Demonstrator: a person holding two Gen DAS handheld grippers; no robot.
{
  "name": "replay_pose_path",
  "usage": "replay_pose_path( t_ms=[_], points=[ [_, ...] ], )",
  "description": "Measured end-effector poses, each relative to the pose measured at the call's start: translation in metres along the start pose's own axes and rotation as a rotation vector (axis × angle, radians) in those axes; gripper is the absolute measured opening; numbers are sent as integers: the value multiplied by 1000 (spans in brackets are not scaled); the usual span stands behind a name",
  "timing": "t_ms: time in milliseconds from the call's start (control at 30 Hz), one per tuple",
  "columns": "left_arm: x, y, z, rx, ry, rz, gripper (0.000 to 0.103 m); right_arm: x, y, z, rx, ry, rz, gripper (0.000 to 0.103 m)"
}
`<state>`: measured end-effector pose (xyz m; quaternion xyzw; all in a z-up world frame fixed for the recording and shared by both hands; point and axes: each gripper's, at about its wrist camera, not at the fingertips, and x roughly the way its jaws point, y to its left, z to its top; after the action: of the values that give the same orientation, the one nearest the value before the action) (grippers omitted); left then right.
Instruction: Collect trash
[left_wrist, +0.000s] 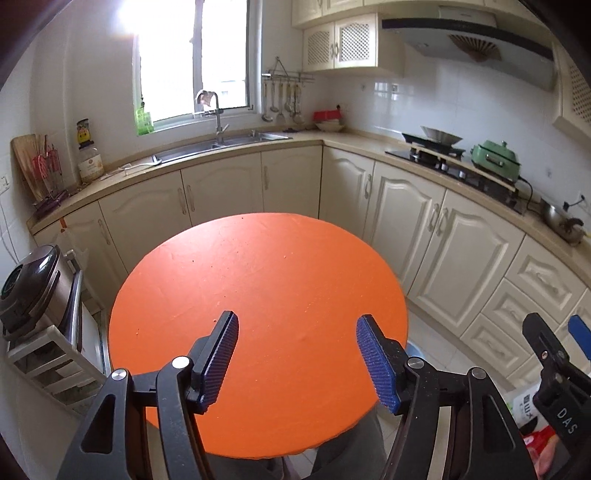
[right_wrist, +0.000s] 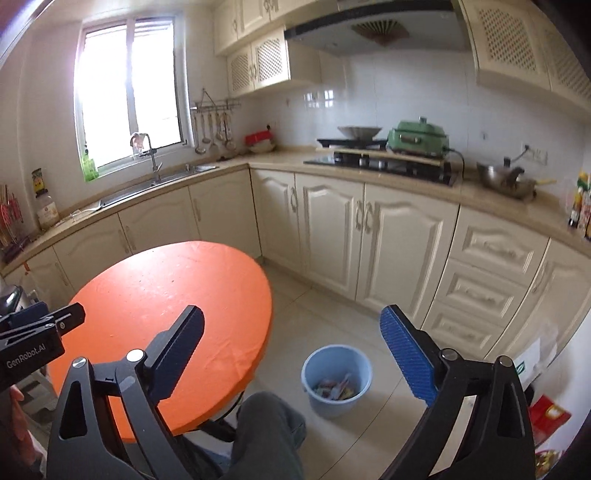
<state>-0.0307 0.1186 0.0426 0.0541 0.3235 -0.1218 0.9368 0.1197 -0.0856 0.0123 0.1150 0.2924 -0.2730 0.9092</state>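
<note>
Lying jumbled in a pale blue bucket (right_wrist: 337, 374), colourful wrappers (right_wrist: 334, 387), both hand-held grippers released, empty.

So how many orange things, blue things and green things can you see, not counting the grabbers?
Orange: 1, the table
Blue: 1, the bucket on the floor
Green: 2, the cooker on the stove and the bottle by the window
Total: 4
</note>
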Motion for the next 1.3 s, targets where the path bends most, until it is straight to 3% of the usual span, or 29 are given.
replay_pose_path(
  t_ms=[100, 233, 300, 467, 733, 1033, 1300],
  points=[
    [-23, -26, -24, -10, -61, 41, 72, -7, -9, 6, -36, -72, -9, 103],
    [-28, -74, -55, -23, -127, 81, 73, -9, -27, 16, -10, -130, 30, 103],
    [-16, -99, -63, -23, -146, 91, 86, -9, -37, 21, 10, -152, 54, 103],
    [-9, -132, -85, -25, -195, 82, 87, -9, -48, 27, 27, -176, 48, 103],
    [-6, -137, -111, -40, -197, 60, 97, -8, -52, 20, 43, -146, 31, 103],
    [12, -117, -93, -53, -154, 53, 99, -12, -53, 18, 40, -154, -25, 103],
    [23, -99, -72, -46, -126, 69, 101, -14, -45, 9, 50, -166, -23, 103]
  ],
)
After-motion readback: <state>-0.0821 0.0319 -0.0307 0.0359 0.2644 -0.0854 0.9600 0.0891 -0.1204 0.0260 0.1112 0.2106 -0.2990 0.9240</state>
